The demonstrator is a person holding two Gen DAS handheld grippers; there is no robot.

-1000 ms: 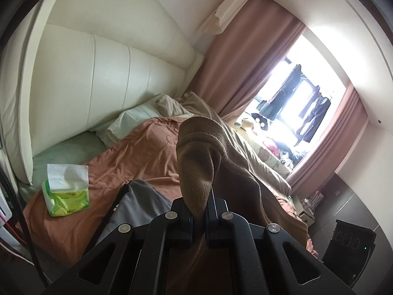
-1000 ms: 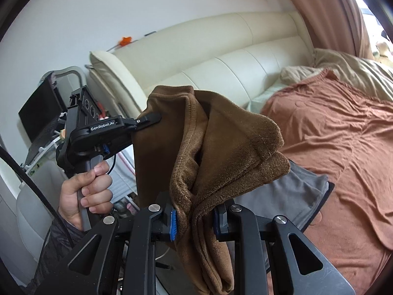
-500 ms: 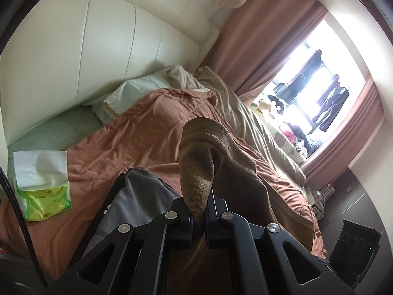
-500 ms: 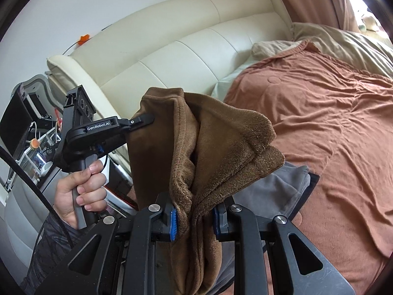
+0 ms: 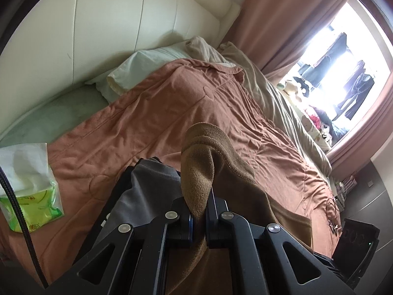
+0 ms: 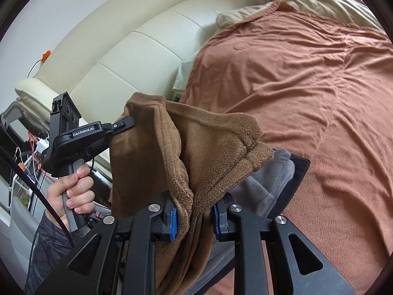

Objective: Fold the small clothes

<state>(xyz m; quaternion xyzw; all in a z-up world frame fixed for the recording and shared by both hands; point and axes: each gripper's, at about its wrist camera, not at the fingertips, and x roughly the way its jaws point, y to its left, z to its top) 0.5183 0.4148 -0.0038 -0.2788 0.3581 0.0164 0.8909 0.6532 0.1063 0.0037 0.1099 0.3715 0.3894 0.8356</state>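
Observation:
A brown fleece garment [image 6: 203,147] hangs in the air between both grippers, above the bed. My left gripper [image 5: 198,217] is shut on one corner of the brown garment [image 5: 199,169]; it also shows in the right wrist view [image 6: 127,123], held by a hand. My right gripper [image 6: 194,217] is shut on a bunched edge of the same garment. A folded grey garment [image 5: 147,189] lies on the bed below, also in the right wrist view [image 6: 267,184].
The bed has a rust-brown cover [image 5: 172,113], a pale pillow [image 5: 137,71] and a cream padded headboard [image 5: 98,24]. A green tissue pack [image 5: 27,186] sits at the left on the bed. A beige blanket [image 5: 277,98] lies toward the window.
Both grippers have tilted and moved downward toward the bed with the brown garment still held between them. The bed cover fills more of both views now.

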